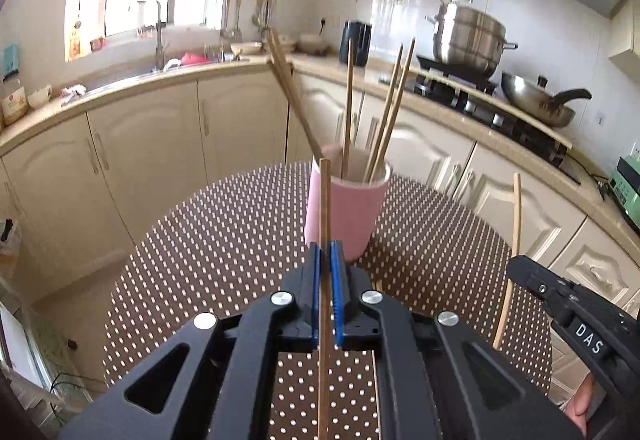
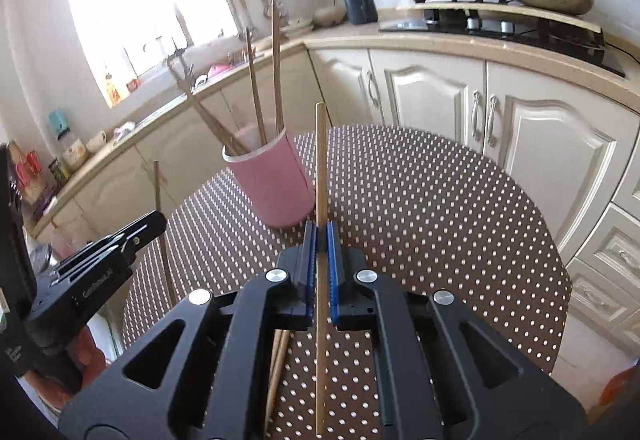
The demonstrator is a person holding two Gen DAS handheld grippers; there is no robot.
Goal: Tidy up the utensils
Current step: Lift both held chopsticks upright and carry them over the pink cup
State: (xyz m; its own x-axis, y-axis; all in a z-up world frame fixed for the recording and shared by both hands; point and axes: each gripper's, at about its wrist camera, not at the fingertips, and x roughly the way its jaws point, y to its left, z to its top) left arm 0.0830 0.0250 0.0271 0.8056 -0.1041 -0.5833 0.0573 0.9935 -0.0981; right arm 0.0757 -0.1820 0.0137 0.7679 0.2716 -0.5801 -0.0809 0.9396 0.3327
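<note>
Wooden sticks are what this job is about: each gripper holds one chopstick, and both need to go into the pink cup on the dotted table.

The left gripper has its blue jaws squeezed tight on a chopstick. The stick stands almost straight up between the jaws, with its top poking up in front of the cup. The right gripper also has its jaws pressed tight on its own chopstick, which stands upright too, just beside the cup.

The cup already has several chopsticks in it. They lean out in different ways, some to the left and some to the right.

To do this step well, I think each stick should be lifted high so that its bottom end clears the cup's rim. Then it should come down into an open gap, not onto the leaning sticks. One gripper should go first, because the two are near each other and could bump. The cup looks light, so a hard push on its side may tip it. Let go only when the stick's end is well inside the cup.

A few more chopsticks lie on the table under the right gripper.
</note>
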